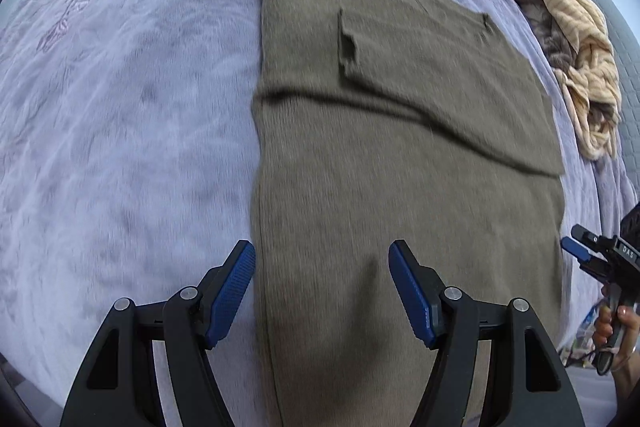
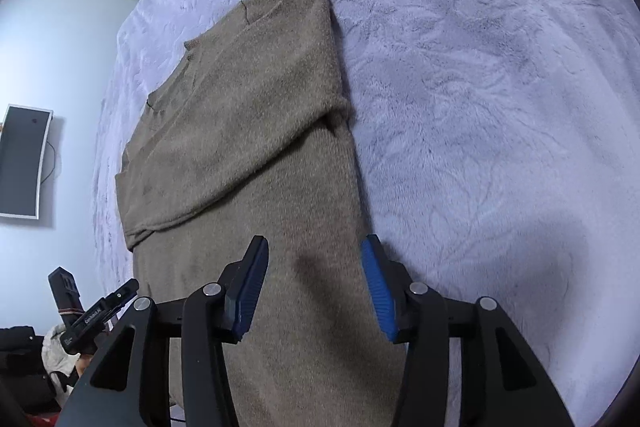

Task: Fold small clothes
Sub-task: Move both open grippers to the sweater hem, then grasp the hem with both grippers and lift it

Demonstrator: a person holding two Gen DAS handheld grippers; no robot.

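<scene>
A: Where's the sweater (image 1: pixel 360 155)?

B: Flat on the lilac bed blanket (image 1: pixel 120 127), sleeves folded across its far half.

A: And the claws?

B: Left claw (image 1: pixel 322 291) and right claw (image 2: pixel 314 287) both released, empty, above the near hem.

A: Handling?

B: Soft, limp knit, probably light. Pinch the near hem corners; it'll sag between them.

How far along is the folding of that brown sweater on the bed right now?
Partly done. The brown sweater lies flat on the lilac blanket with its sleeves already folded across the body. Nothing is in hand: the left gripper and right gripper are both open over the near end. Left: folding the body, then the striped garment pile.
</scene>
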